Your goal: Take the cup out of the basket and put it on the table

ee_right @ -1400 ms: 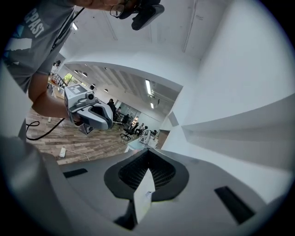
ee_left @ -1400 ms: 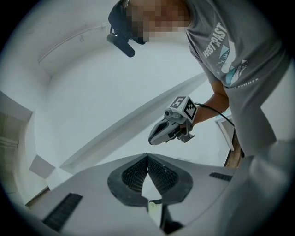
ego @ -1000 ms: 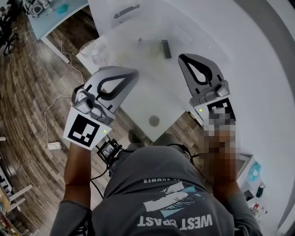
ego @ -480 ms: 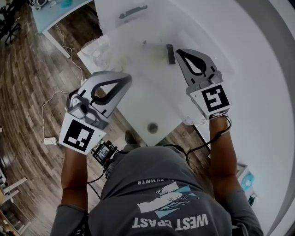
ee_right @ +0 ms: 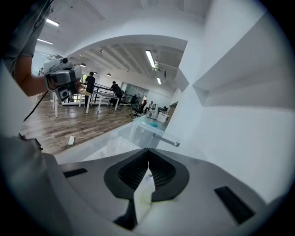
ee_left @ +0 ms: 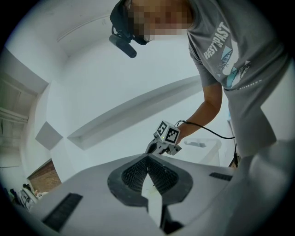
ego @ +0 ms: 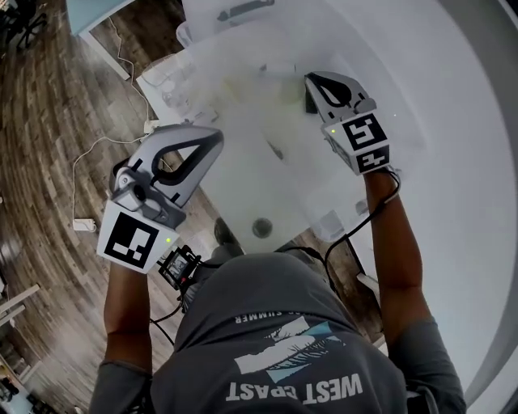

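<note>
Honestly, the cup cannot be picked out in any view. It is presumably in the washed-out translucent bin that stands ahead of both sets of fingers at the far end of the bench, and that bin would be the basket. A crumpled clear container sits ahead and to the left of the left fingers.

The right gripper is shut and empty, with a small dark block just beside its fingers. The left gripper is also shut on nothing and hangs over the bench's left edge.

The task looks barely begun, since the reach, the grasp, the lift-out and the set-down are all left. Compared with a second ago, the right gripper has pushed forward toward the bin, while the left gripper has hardly shifted.
</note>
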